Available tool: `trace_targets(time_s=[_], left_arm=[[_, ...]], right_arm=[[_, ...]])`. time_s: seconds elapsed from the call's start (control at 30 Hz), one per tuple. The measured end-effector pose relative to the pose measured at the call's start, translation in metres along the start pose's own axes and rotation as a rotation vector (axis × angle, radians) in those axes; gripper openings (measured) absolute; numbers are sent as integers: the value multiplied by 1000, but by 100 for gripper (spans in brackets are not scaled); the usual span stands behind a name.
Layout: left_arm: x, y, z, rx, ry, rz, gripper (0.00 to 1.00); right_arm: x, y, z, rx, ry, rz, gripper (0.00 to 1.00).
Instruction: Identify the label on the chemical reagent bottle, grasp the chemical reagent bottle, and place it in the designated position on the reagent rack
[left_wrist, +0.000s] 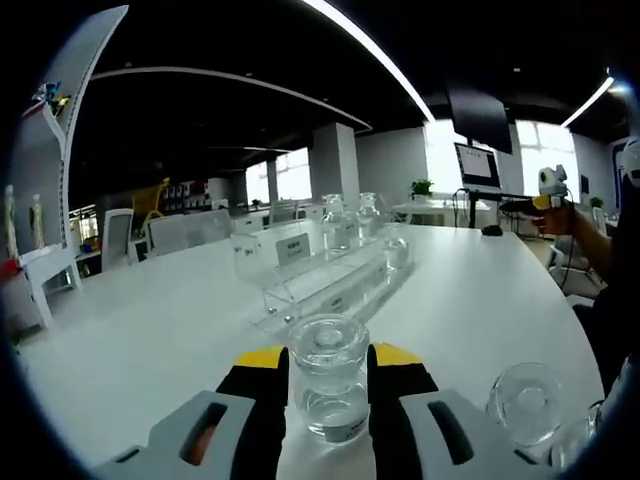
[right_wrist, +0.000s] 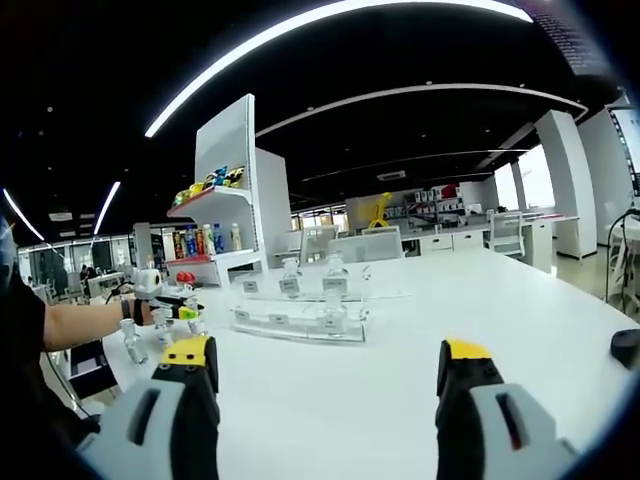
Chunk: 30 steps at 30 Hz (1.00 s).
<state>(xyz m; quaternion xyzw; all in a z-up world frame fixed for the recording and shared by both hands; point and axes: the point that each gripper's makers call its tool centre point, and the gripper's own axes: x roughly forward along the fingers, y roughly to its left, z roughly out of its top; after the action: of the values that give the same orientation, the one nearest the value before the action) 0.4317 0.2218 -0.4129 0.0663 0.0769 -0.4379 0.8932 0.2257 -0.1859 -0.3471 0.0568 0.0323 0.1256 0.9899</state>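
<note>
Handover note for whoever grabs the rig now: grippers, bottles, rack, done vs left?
Left gripper: jaws shut on a clear reagent bottle standing on the white table.
Right gripper: jaws open, holding nothing.
Clear reagent rack stands ahead of the left gripper with a few bottles already in it. A second loose bottle waits beside the held one.
Done: grasp. Left: carry the held bottle to its labelled slot; label unreadable here.

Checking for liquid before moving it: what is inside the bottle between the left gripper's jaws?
The reagent bottle looks clear and colourless throughout; no fill line shows. The left gripper jaws cover its sides, so liquid can't be ruled out.
</note>
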Motion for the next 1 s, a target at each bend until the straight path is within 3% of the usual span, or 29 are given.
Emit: trace_targets(time_s=[0.43,0.73,1.0], left_arm=[[3,0,2,-18,-59,9,27],[5,-3,5,7,-59,27,25],[4,-1,5,-37,-66,32,24]], right_arm=[[1,1,-3,-7,11,-3,86],[0,-2,-4,-12,15,-11,85],[0,-3,-5,-9,18,-14,85]])
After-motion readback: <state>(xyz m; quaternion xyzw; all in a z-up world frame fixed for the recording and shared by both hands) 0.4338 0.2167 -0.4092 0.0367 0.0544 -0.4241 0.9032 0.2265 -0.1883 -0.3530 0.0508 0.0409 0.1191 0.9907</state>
